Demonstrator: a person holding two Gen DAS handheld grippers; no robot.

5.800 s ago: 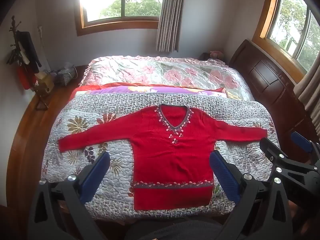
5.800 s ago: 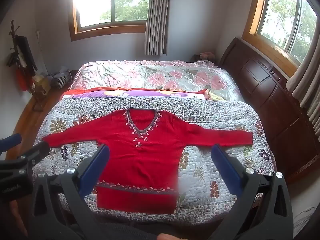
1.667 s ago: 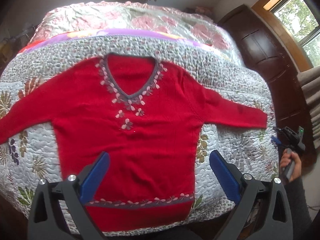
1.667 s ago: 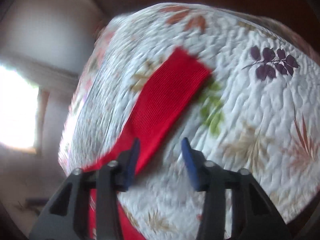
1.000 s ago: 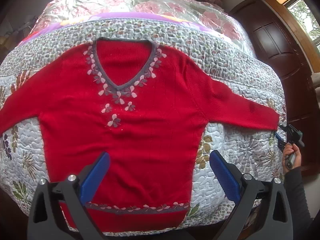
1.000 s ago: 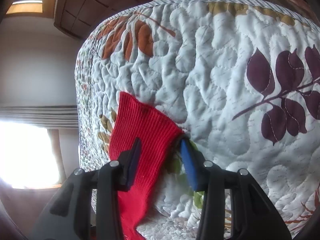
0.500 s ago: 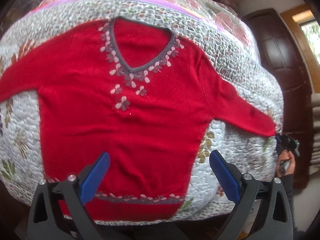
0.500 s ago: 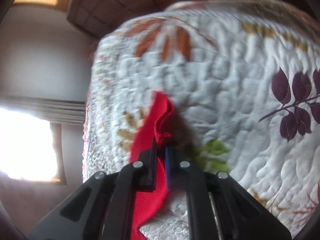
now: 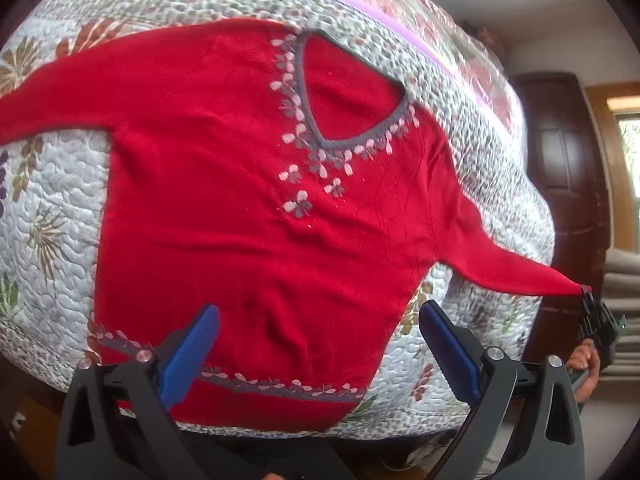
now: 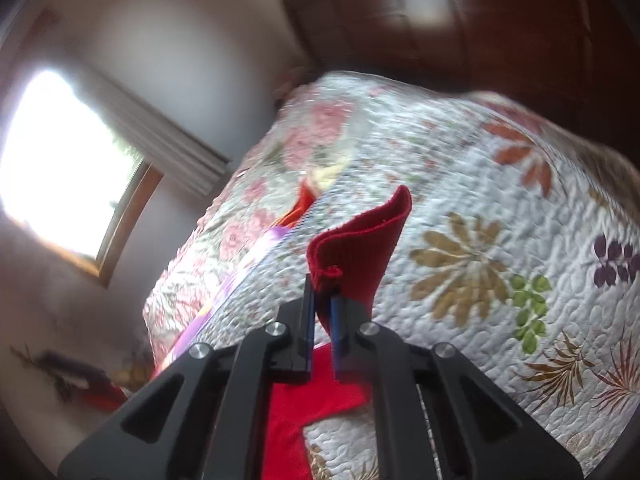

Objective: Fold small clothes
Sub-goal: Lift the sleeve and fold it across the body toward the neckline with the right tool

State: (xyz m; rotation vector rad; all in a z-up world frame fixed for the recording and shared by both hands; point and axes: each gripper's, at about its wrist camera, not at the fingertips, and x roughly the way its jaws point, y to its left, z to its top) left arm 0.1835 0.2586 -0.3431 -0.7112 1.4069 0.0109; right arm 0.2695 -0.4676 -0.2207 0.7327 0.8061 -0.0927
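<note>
One sleeve cuff (image 10: 362,236) now lifted off quilt (image 10: 500,216)

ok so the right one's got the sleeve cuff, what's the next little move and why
Probably carry the cuff inward across the chest of the red sweater. The right gripper is shut on the cuff, with the sleeve end raised off the quilt, while the body lies flat. The left gripper hangs open above the hem, holding nothing, so it could pin the body if it slides.
</note>
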